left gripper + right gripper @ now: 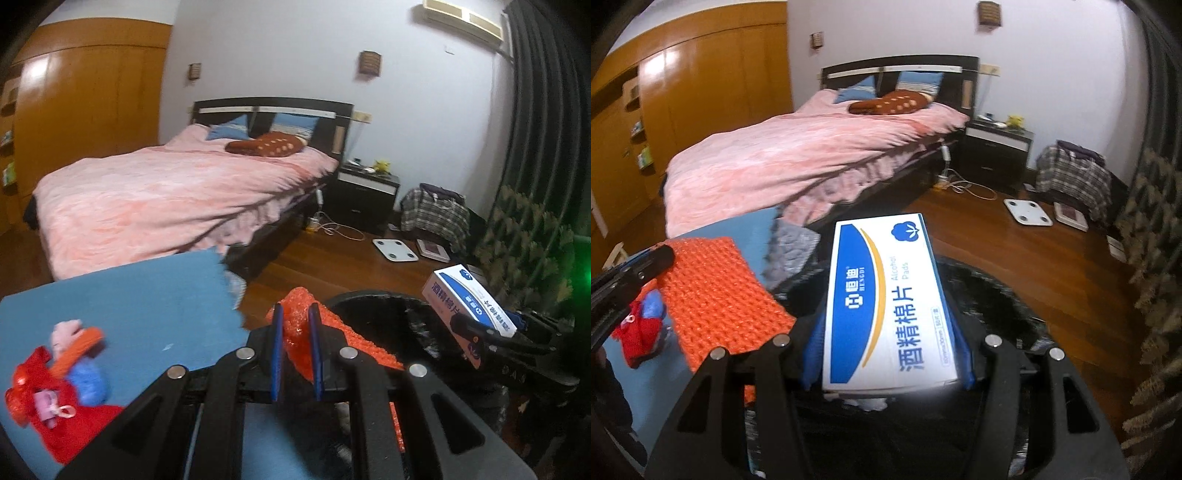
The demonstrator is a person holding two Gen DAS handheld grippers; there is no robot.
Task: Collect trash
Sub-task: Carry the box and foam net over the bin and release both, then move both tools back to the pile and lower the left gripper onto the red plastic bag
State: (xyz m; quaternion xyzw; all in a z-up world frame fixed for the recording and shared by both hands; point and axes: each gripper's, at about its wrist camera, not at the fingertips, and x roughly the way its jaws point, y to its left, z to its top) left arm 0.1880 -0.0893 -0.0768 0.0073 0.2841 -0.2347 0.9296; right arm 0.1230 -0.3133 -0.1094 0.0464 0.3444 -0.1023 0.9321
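Observation:
My left gripper is shut on an orange foam net sheet, which hangs beside the rim of a black-lined trash bin. The right wrist view shows the same orange sheet at the left, pinched by the left gripper. My right gripper is shut on a white and blue alcohol pads box, held over the black bin. That box appears at the right of the left wrist view, clamped by the right gripper.
A blue table at the left holds a red bag with small toys. Beyond are a pink-covered bed, a nightstand, a white scale on the wooden floor, a plaid bag and dark curtains.

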